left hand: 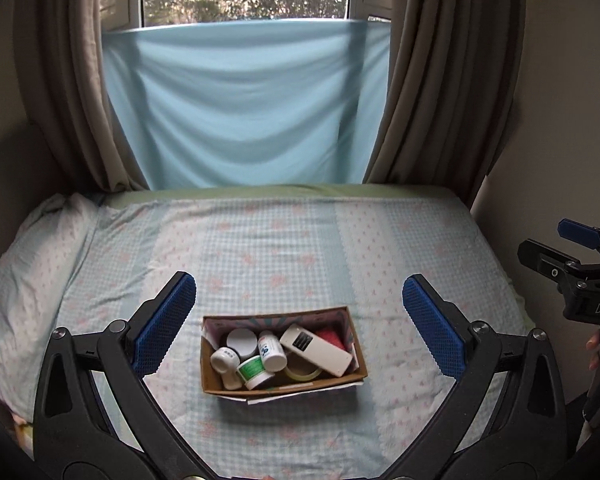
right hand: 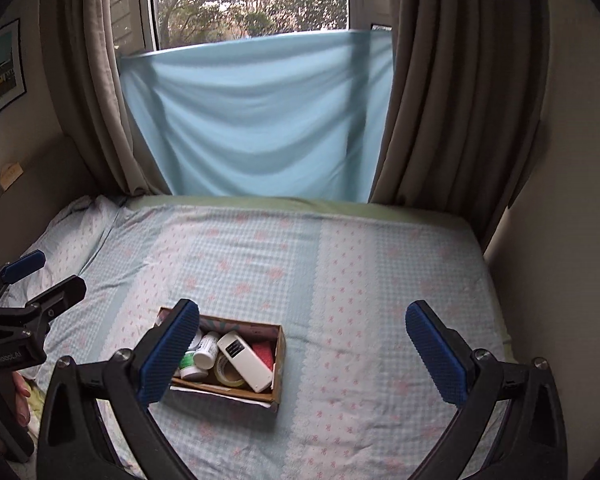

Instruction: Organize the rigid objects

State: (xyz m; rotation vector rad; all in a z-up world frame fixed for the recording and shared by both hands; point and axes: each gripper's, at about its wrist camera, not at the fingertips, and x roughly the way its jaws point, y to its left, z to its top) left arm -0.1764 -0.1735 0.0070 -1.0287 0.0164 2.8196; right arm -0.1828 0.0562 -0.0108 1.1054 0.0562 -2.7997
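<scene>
Both grippers, left gripper and right gripper, hover with fingers spread apart, empty. On the bed sits a cardboard box holding 1 white remote among small bottles: stiff, light, smooth, best pinched across its narrow sides.

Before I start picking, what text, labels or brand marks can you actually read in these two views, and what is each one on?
"DAS": cut off at the frame edge, on the right gripper body, left wrist view.
"GenRobot.AI": faint, my best reading, on the left gripper body, right wrist view.
White bottle label, green-labelled jar, small white bottle in the cardboard box: print too small.
Wall poster: blurred.
</scene>
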